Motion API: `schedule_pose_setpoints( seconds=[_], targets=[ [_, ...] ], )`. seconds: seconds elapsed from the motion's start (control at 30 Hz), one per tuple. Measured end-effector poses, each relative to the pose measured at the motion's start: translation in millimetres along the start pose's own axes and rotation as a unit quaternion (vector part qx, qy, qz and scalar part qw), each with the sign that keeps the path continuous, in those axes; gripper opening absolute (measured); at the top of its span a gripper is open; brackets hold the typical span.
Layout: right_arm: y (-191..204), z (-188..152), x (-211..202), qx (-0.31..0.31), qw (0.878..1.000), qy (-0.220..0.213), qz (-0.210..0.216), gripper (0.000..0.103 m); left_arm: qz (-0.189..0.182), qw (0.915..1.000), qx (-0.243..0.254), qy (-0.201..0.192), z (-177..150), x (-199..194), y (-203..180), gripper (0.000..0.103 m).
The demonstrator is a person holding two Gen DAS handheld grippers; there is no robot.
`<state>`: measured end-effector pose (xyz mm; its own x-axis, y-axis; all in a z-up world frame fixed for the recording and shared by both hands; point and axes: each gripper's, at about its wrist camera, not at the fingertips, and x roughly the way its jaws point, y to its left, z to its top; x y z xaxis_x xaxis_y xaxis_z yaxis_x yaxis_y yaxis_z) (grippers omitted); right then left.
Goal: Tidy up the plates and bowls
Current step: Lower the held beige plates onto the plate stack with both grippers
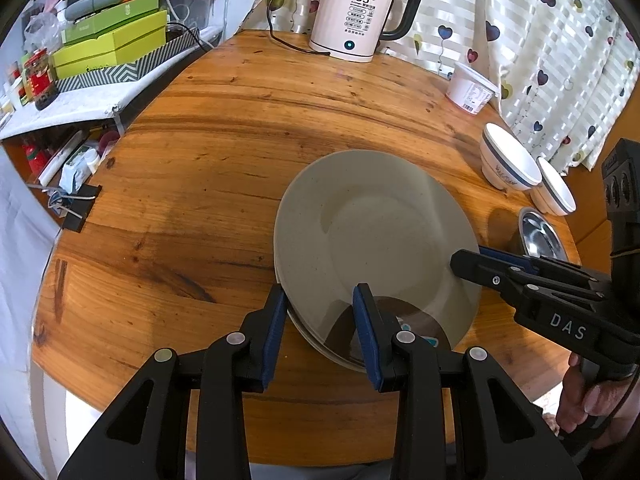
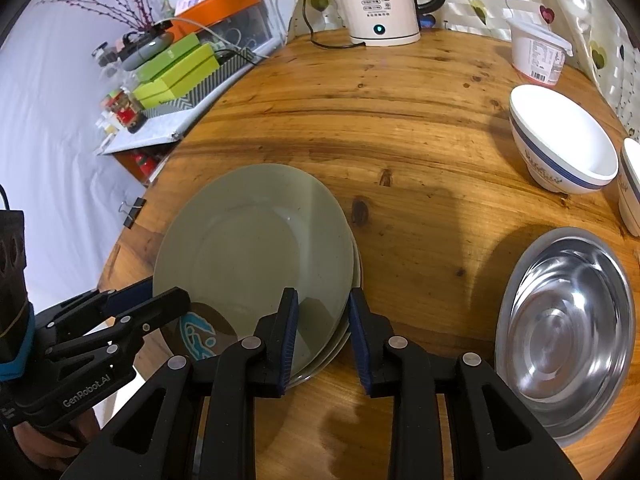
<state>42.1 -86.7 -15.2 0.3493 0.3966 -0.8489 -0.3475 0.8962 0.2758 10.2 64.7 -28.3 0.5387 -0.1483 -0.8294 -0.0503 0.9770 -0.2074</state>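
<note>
A second white bowl (image 2: 632,188) is cut off by the right wrist view's edge. Beneath the grey-green plate (image 2: 252,240), lower plates (image 2: 344,344) show only rim slivers. The kettle's (image 1: 352,20) small panel lettering is too small to read.

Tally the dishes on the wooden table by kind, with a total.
Green plates: 2 at least, stacked; a lower rim shows.
White bowls, blue band: 2
Steel bowl: 1
Total: 5

wooden table (image 2: 400,128), plates (image 2: 256,240), bowls (image 2: 560,140), kettle (image 2: 380,0)
</note>
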Motion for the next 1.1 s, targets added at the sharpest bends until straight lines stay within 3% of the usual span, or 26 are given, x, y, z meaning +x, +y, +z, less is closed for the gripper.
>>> schedule_pose_setpoints(
  seconds=[1.1],
  targets=[
    [-0.5, -2.9, -6.3, -0.009, 1.000, -0.011, 0.003, 0.028, 0.006, 0.9998, -0.003, -0.017, 6.5, -1.9, 3.5, 0.039]
  ],
)
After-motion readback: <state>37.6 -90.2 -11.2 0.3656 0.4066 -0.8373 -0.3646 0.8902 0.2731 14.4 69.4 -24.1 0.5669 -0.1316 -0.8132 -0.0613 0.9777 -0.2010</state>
